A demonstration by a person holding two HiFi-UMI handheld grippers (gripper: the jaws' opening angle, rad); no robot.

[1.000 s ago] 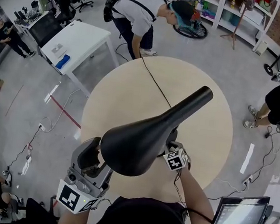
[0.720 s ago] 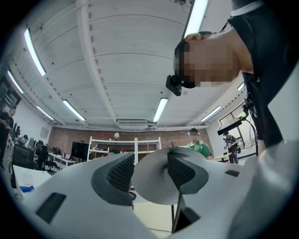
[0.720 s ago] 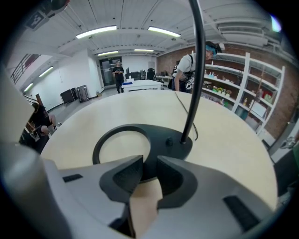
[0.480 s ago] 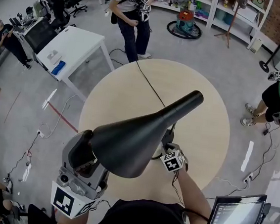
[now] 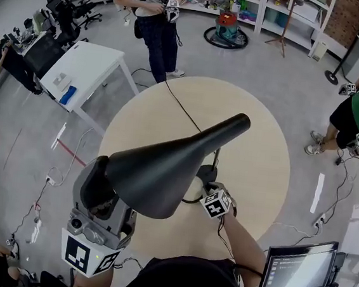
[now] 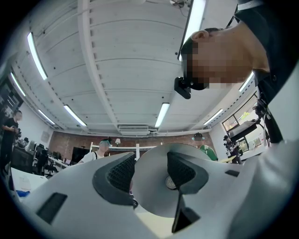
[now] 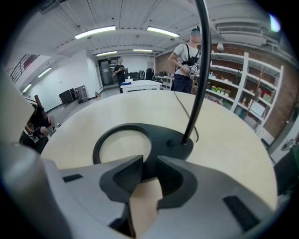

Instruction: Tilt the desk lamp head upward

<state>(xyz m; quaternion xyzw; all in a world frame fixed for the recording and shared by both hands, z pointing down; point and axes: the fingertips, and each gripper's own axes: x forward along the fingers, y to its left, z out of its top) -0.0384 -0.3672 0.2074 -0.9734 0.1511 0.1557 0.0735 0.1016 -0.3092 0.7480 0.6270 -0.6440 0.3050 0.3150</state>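
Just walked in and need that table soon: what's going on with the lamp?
A person with a gripper in each hand is handling a desk lamp on the round beige table. The left gripper grips the rim of the black cone-shaped lamp head with its jaws. The right gripper sits at the edge of the flat black lamp base, jaws slightly apart, apparently steadying it.
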